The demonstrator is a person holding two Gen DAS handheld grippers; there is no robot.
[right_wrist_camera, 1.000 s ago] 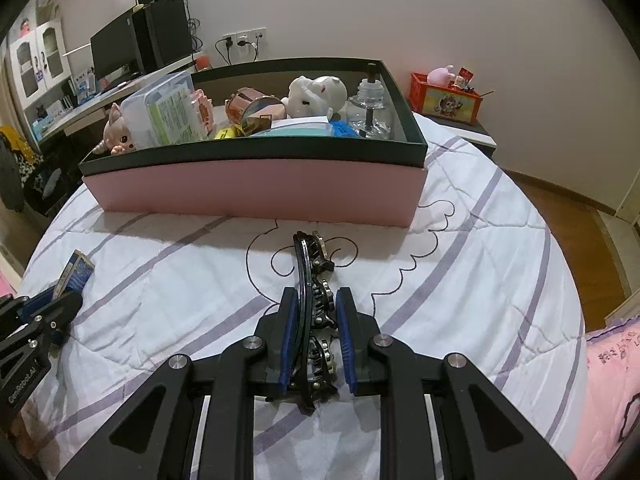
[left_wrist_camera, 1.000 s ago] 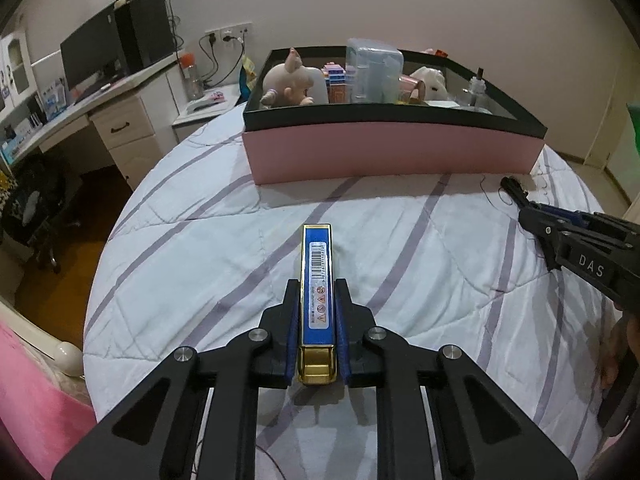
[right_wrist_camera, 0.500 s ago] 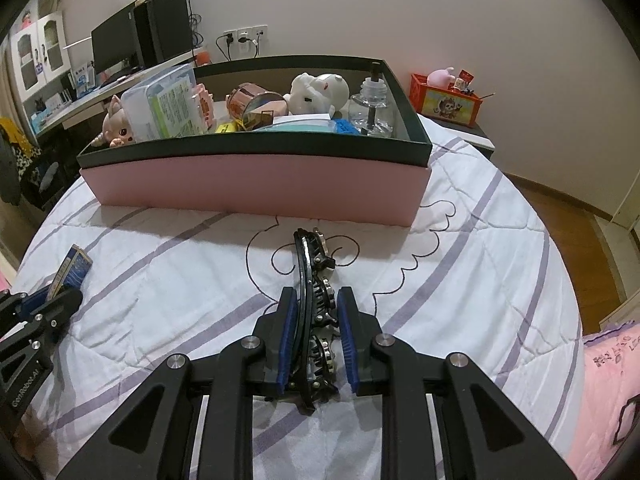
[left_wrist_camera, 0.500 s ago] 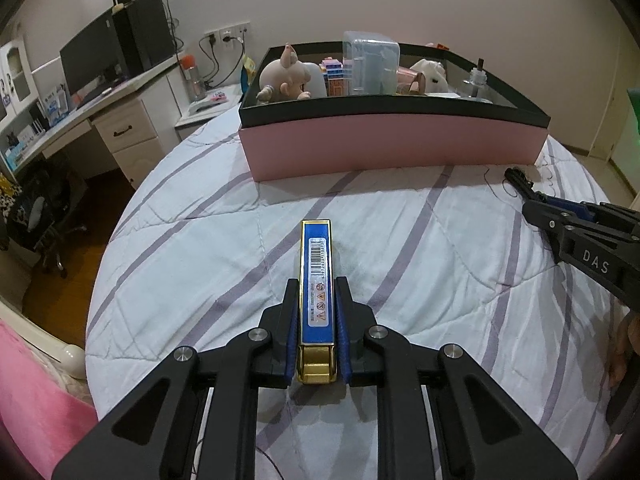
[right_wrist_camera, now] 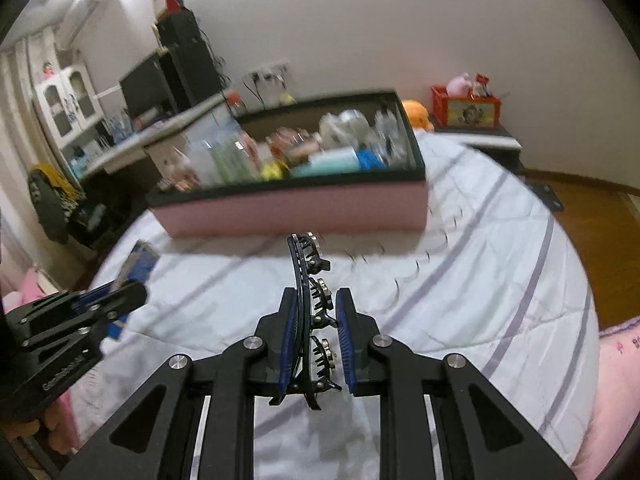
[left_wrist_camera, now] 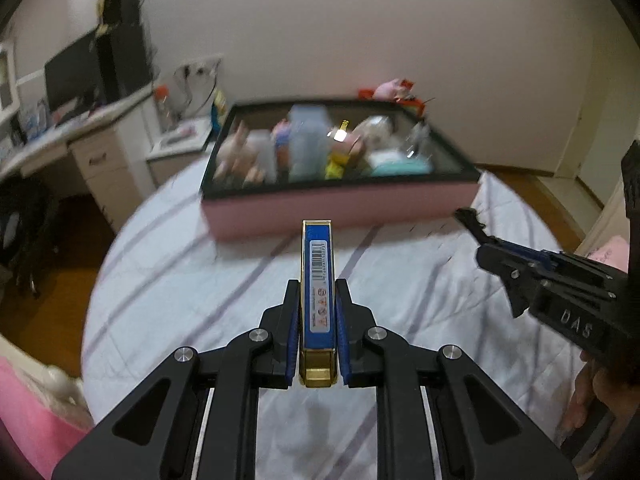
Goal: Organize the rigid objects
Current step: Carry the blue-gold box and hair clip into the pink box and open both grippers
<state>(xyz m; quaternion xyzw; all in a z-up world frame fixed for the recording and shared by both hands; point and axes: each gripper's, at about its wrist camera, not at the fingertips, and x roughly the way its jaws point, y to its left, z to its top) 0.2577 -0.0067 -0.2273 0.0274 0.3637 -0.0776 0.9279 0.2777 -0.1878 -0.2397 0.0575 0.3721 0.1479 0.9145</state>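
Left wrist view: my left gripper (left_wrist_camera: 317, 320) is clamped on the blue-and-gold box (left_wrist_camera: 317, 280), pads on its long sides, barcode face up. Compared with a second ago, the box sits higher above the striped quilt (left_wrist_camera: 224, 296), and I look down into the pink bin (left_wrist_camera: 340, 208) rather than at its front wall. The bin's contents are motion-blurred. At the right edge, my right gripper (left_wrist_camera: 480, 236) appears with my hand (left_wrist_camera: 592, 392) below it.

Right wrist view: my right gripper (right_wrist_camera: 316, 320) is clenched on the black hair clip (right_wrist_camera: 310, 304), teeth facing right. The clip has come up off the quilt (right_wrist_camera: 460, 280) since the earlier frame; the bin (right_wrist_camera: 292, 208) now looks tilted and farther. My left gripper (right_wrist_camera: 124, 292) holds the box (right_wrist_camera: 138, 260) at lower left.
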